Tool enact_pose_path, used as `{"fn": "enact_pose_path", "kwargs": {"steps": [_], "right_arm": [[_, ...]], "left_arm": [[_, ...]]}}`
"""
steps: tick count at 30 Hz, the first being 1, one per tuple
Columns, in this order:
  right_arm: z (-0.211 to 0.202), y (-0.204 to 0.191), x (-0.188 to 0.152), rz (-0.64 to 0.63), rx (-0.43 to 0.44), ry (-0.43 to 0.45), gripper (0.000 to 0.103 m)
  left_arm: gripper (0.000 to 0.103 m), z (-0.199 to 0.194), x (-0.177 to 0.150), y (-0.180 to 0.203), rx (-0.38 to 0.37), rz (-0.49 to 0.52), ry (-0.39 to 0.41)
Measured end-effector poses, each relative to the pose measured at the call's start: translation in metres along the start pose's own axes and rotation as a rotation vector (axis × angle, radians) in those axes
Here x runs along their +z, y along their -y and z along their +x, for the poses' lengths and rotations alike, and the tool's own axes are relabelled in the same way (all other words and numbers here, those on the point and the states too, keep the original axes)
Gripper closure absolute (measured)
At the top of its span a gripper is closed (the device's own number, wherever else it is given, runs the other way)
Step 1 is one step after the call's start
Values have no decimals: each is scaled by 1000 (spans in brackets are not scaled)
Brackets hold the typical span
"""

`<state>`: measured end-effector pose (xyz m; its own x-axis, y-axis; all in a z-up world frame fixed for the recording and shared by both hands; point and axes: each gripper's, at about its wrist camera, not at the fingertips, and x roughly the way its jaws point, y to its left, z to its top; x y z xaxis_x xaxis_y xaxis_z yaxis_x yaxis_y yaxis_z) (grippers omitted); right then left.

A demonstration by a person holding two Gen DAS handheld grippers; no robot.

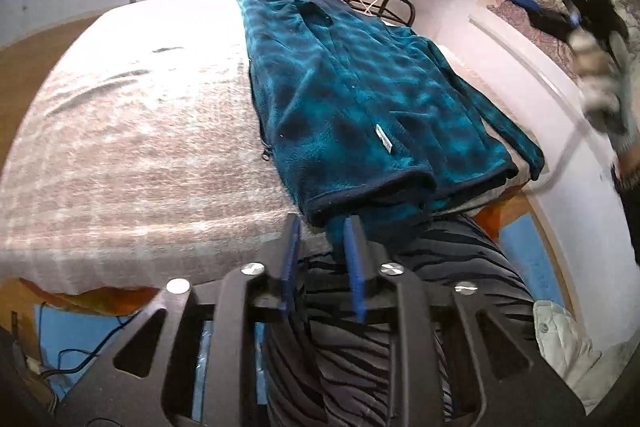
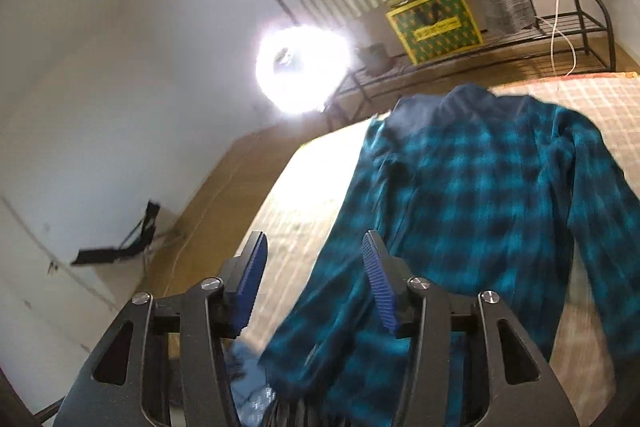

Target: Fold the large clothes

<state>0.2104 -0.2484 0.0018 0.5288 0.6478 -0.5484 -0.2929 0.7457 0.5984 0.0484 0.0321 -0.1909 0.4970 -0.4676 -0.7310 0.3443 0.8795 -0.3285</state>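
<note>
A teal and dark blue plaid fleece jacket (image 1: 360,99) lies lengthwise on the bed (image 1: 140,147), folded along its length, with its hem hanging over the near edge. My left gripper (image 1: 322,227) is open and empty, its blue pads just below the hem. My right gripper (image 2: 314,255) is open and empty, raised above the jacket (image 2: 480,211); a sleeve (image 2: 340,339) hangs down below its fingers. The right gripper also shows in the left wrist view (image 1: 576,11), held high at the right by a gloved hand.
The bed has a pale checked cover. A black metal rack (image 2: 560,35) with a yellow-green box (image 2: 434,23) and hanging clothes stands beyond the bed. A bright lamp (image 2: 300,67) glares. My striped trousers (image 1: 380,327) are at the bed's near edge.
</note>
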Motion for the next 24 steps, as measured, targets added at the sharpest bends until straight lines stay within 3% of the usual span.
{"fn": "enact_pose_path", "kwargs": {"steps": [1,6,12,14,17,18,19,20,24], "right_arm": [[-1,-4,-12,-6,2,-22,54],[16,-9,-72,6,-25,-139,53],[87,-5,-133,32,-93,-346,53],[113,-4,-146,16,-127,-399,53],[140,-4,-160,10,-160,-464,54],[148,-4,-163,9,-168,-481,56],[155,-3,-164,11,-161,-495,75],[159,-3,-166,18,-140,-508,85],[151,-7,-159,26,-107,-479,94]], "left_arm": [[70,4,-1,-1,-7,-1,3],[70,22,-3,1,-1,16,9],[70,29,-1,15,5,71,50],[86,28,0,20,24,105,61],[98,24,-1,25,74,161,69],[99,22,-1,24,75,163,65],[100,21,-1,24,76,166,63],[101,20,-2,24,85,173,62],[103,12,-10,23,93,190,46]]}}
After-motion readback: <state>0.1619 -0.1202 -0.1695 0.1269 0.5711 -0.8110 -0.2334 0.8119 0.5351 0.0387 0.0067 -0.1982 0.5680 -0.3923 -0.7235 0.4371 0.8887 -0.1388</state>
